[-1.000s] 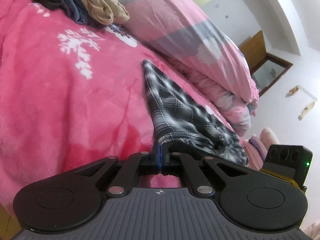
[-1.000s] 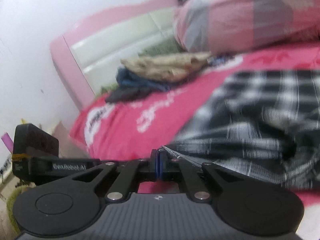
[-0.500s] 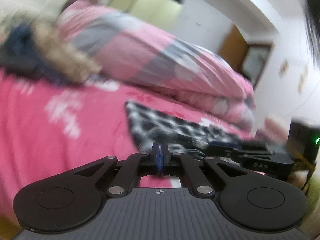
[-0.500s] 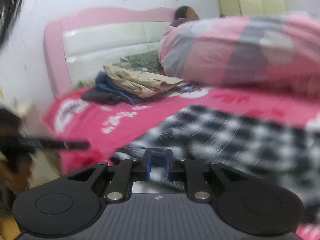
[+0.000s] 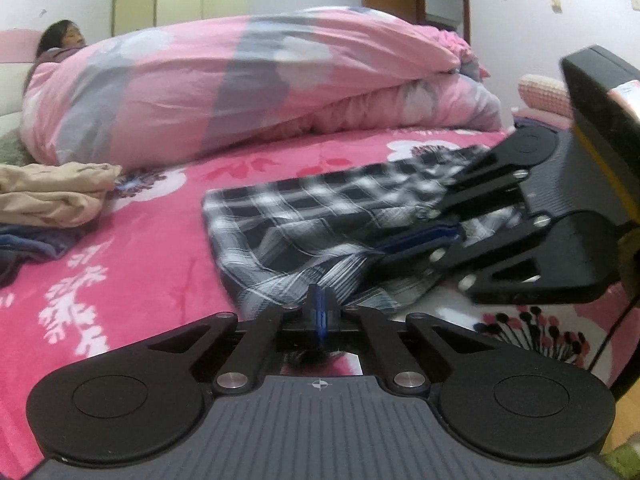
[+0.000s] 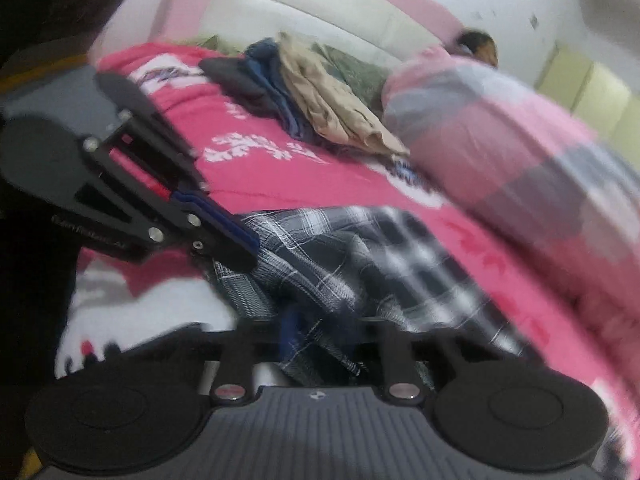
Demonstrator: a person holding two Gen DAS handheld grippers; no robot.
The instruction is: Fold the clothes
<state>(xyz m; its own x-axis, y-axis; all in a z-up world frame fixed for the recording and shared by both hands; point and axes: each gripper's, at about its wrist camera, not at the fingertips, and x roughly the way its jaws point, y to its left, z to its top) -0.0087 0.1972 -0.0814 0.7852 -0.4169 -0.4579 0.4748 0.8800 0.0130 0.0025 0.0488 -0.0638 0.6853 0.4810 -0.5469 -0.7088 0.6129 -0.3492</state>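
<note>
Left gripper (image 5: 321, 309): black two-finger tool with blue pads. Jaws fully closed, pads pressed together on a near edge of the black-and-white plaid cloth garment (image 5: 320, 216). In the right wrist view the same gripper (image 6: 244, 246) enters from the left, its closed tips pinching the cloth at the garment's near left corner.

Right gripper (image 6: 304, 328): same make. Picture blurred; the jaws have just been closing, stand nearly together, and plaid cloth runs between them and over them, so the pads clamp the cloth. In the left wrist view this gripper (image 5: 416, 240) lies to the right of and beyond the left jaws, rolled onto its side, blue pads close together on the garment's right edge.

Black-and-white plaid cloth garment: spread ahead of both sets of jaws on the bright pink fleece bedspread with white leaf and flower print (image 5: 160, 264). Near edge lifted and bunched between the two grippers; far part lies flat on the bedspread.

Pile of folded clothes, beige on top of dark blue (image 5: 48, 200): far left of the left jaws, well apart from the plaid garment, resting on the bedspread.

Rolled pink and grey patterned quilt (image 5: 248, 88): beyond the garment, across the bed's far side.

Person (image 5: 60, 38): head only visible at the quilt's far left end, by the pink and white padded headboard (image 6: 320, 12).
</note>
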